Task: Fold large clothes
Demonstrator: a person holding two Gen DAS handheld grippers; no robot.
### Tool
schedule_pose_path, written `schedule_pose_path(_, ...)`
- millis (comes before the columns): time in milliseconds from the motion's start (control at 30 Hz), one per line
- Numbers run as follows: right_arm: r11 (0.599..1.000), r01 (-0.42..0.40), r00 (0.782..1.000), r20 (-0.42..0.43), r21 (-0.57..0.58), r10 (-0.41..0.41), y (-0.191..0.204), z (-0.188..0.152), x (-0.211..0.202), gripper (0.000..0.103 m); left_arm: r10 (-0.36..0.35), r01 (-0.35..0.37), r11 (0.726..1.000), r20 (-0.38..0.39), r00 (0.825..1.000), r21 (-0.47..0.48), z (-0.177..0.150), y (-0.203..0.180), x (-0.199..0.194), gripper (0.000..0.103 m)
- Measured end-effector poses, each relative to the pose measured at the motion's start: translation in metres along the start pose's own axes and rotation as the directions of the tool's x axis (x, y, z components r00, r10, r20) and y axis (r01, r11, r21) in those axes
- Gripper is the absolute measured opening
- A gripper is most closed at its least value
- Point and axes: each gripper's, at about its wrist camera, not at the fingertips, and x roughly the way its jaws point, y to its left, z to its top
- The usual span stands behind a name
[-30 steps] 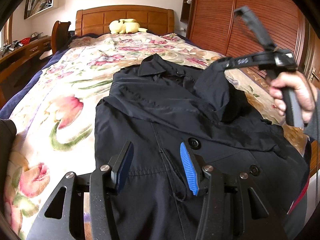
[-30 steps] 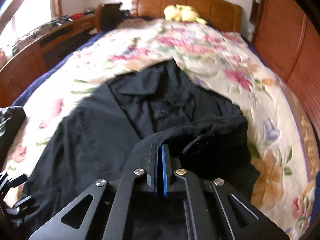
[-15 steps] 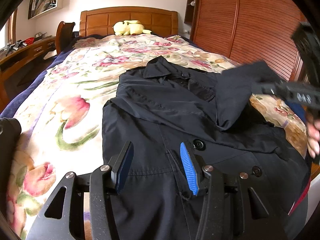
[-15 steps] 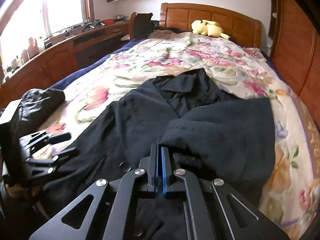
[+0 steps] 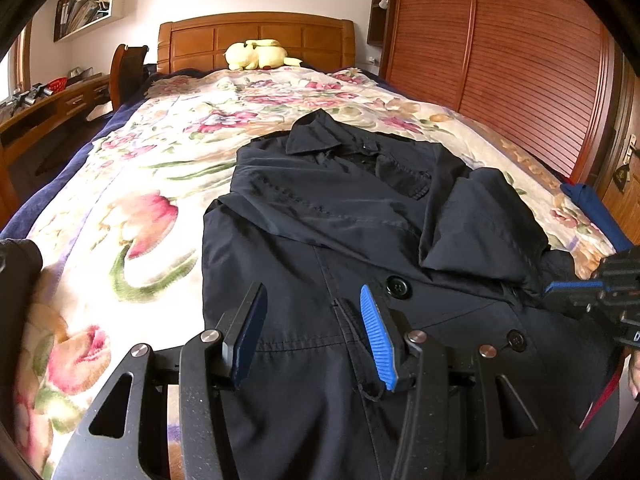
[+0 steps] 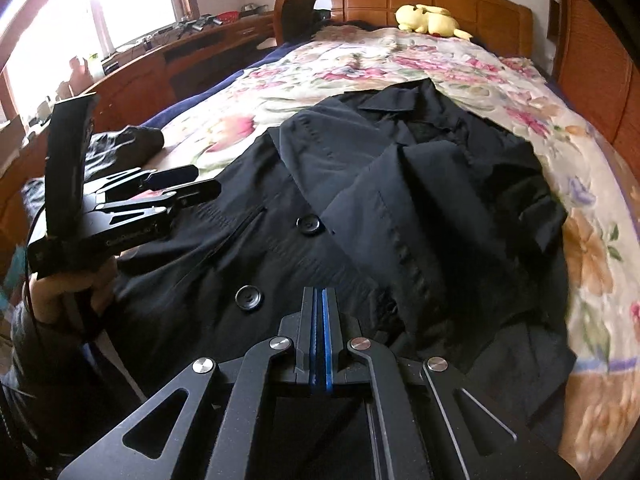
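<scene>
A dark navy coat (image 5: 320,240) lies face up on the floral bedspread (image 5: 140,200), collar toward the headboard. Its right sleeve (image 5: 480,220) is folded in across the chest. My left gripper (image 5: 312,292) hovers open over the coat's lower front near a pocket, with nothing between its pads. My right gripper (image 6: 320,292) is low over the buttons, jaws shut, and the sleeve (image 6: 420,200) runs down to its tips. In the left wrist view the right gripper (image 5: 550,288) meets the sleeve's end at the coat's right edge. The left gripper (image 6: 204,180) shows at the left of the right wrist view.
A yellow plush toy (image 5: 256,54) rests by the wooden headboard (image 5: 256,36). A slatted wardrobe (image 5: 520,60) lines the right side and a long desk (image 6: 180,52) the left. A dark bundle of cloth (image 6: 128,140) lies on the bed's left edge.
My right gripper came down and back toward the bed's near right edge, and the lifted sleeve now lies folded over the chest. The left gripper stayed put.
</scene>
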Motion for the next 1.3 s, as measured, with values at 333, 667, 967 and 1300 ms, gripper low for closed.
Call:
schedule_pose_path(333,0.991,0.136,0.989,0.054,-0.008,-0.135,-0.03,0.024,-0.007,0.051,-0.002,0.002,1.0,0.004,1.0,0.0,0.0,0.0,0.0,0.05)
schedule_pose_path(667,0.985,0.108,0.991,-0.097,0.137,-0.095,-0.095,0.028,0.047,0.07,0.002,-0.002,1.0,-0.003,1.0,0.004,0.0,0.0,0.0,0.05)
schedule_pose_path(967,0.996,0.089,0.979,-0.184,0.019,-0.084,-0.072,0.017,0.082,0.03,0.009,-0.008,1.0,-0.014,1.0,0.014,-0.002,0.0,0.004,0.05)
schedule_pose_path(1300,0.999,0.037,0.996,-0.083,0.026,-0.035,-0.047,-0.001,0.039,0.007,0.022,-0.022,1.0,-0.009,1.0,0.02,-0.006,-0.003,0.002,0.05)
